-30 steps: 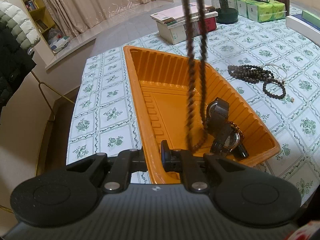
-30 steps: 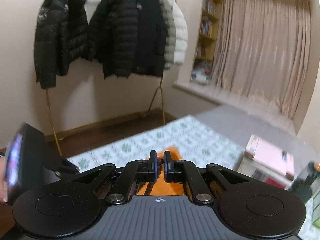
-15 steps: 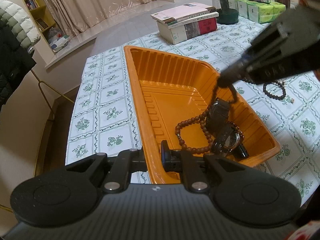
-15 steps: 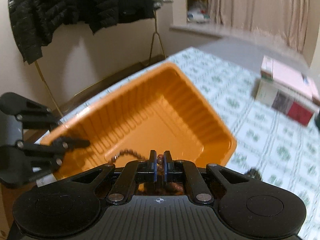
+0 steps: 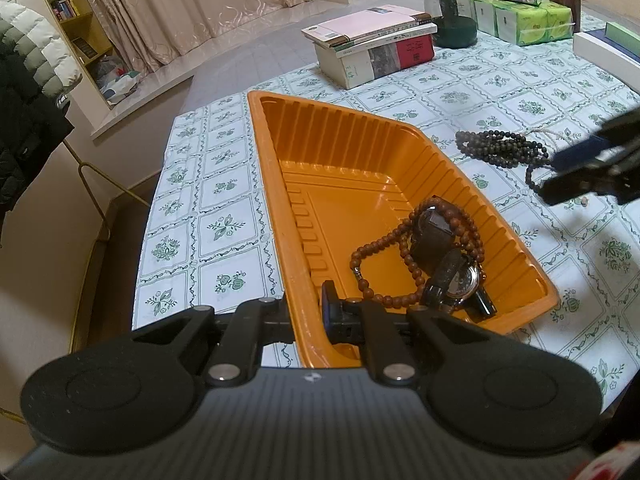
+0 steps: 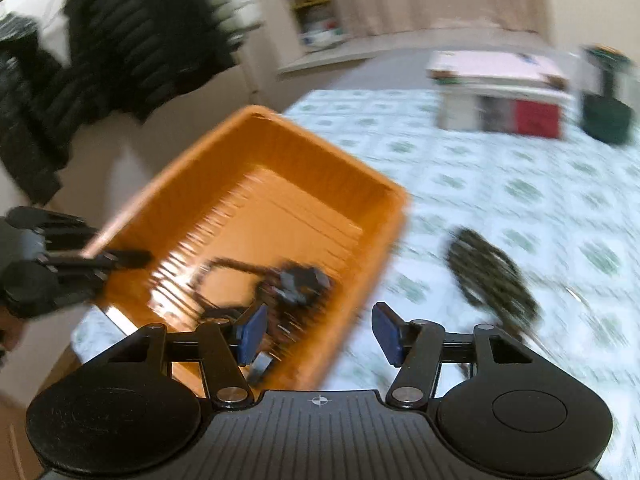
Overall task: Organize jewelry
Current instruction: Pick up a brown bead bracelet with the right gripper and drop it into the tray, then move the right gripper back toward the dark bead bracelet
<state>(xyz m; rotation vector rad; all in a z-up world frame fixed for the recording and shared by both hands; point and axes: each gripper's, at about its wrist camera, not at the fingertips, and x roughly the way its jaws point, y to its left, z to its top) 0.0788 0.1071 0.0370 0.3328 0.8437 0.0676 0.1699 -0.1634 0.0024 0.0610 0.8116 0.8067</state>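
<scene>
Clamped on the near rim of the orange tray (image 5: 276,208), the left gripper (image 5: 306,312): one finger outside the wall, the other inside, pressed together on the plastic. Resting in the near right corner of that tray, a brown bead strand (image 5: 384,256), looped over and around a dark wristwatch (image 5: 434,232) and a second watch with a metal case (image 5: 460,280), all touching in one small heap. Spread and opening, the right gripper (image 6: 318,334), blue pads (image 6: 252,332) apart with nothing between them, hanging over the tray's right edge and the tablecloth; seen from the left wrist as a dark blurred shape at the right border. Lying on the green-patterned tablecloth (image 5: 224,192), beside the tray's right side and apart from it, a coiled string of dark beads (image 5: 500,148). Farther back on the table, a stack of books (image 5: 376,46), a dark green jar (image 5: 450,14) and green tissue packs (image 5: 524,18). Heavily smeared, the right wrist view; details of the heap not readable there.
</scene>
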